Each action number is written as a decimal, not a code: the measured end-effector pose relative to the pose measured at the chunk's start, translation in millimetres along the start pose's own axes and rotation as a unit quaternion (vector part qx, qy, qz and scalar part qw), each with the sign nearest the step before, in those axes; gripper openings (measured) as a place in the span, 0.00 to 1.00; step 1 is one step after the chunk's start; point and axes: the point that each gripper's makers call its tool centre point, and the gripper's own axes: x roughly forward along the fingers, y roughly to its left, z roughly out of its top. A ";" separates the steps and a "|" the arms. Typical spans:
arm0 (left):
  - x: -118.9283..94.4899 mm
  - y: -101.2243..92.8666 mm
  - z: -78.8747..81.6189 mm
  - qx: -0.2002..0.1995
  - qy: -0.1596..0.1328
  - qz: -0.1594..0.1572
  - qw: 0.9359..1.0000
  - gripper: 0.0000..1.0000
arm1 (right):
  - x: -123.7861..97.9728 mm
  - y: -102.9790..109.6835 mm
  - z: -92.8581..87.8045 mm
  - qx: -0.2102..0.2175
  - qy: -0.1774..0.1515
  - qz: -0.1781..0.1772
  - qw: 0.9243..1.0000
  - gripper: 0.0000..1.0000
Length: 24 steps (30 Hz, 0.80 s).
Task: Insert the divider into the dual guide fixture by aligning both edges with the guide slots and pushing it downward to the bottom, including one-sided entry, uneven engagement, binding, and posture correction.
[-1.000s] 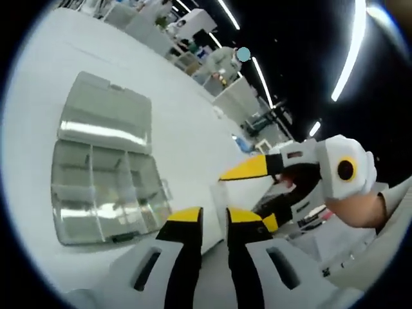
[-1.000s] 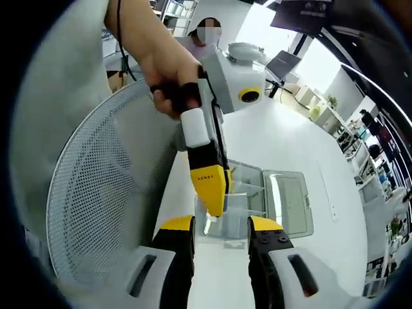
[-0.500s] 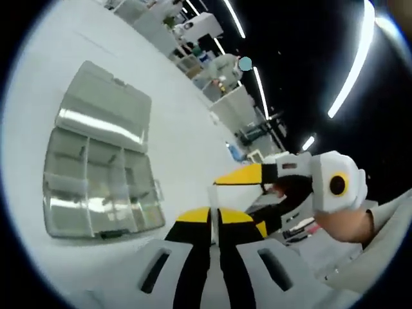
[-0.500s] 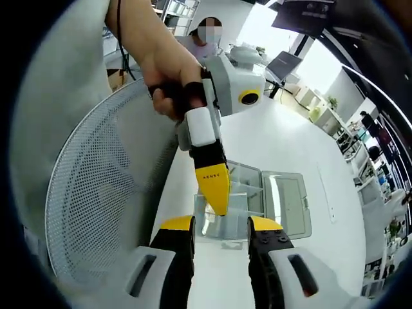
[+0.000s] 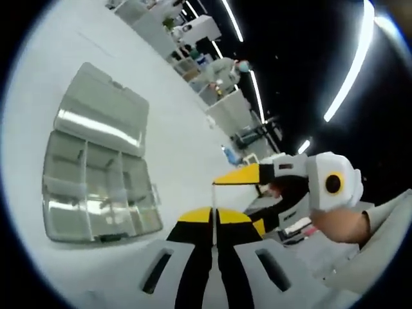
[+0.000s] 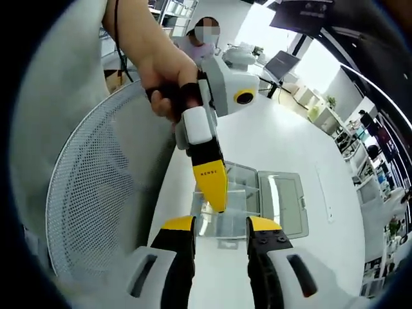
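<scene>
Left gripper (image 5: 214, 216) clamped on clear divider (image 5: 213, 203); right gripper (image 6: 219, 223) open, above compartment box (image 6: 270, 206) on table (image 6: 270, 129).

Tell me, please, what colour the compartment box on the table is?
The compartment box is clear with a grey tint, best seen in the left gripper view.
</scene>
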 end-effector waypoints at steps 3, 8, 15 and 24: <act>-2.7 -0.5 2.5 0.016 0.000 -0.003 1.000 0.00 | -2.3 -2.7 2.1 0.007 -0.002 0.005 1.000 0.25; -9.7 -0.3 5.1 0.064 0.007 -0.011 0.998 0.00 | -6.7 -9.6 7.1 0.019 -0.008 0.016 1.000 0.23; -19.8 -5.5 5.0 0.122 0.015 -0.031 0.992 0.00 | -6.7 -10.7 10.2 0.016 -0.008 0.043 0.999 0.17; -20.1 -14.6 -0.6 0.225 0.042 -0.044 0.972 0.00 | -7.0 -9.9 19.6 0.023 -0.011 0.092 0.995 0.08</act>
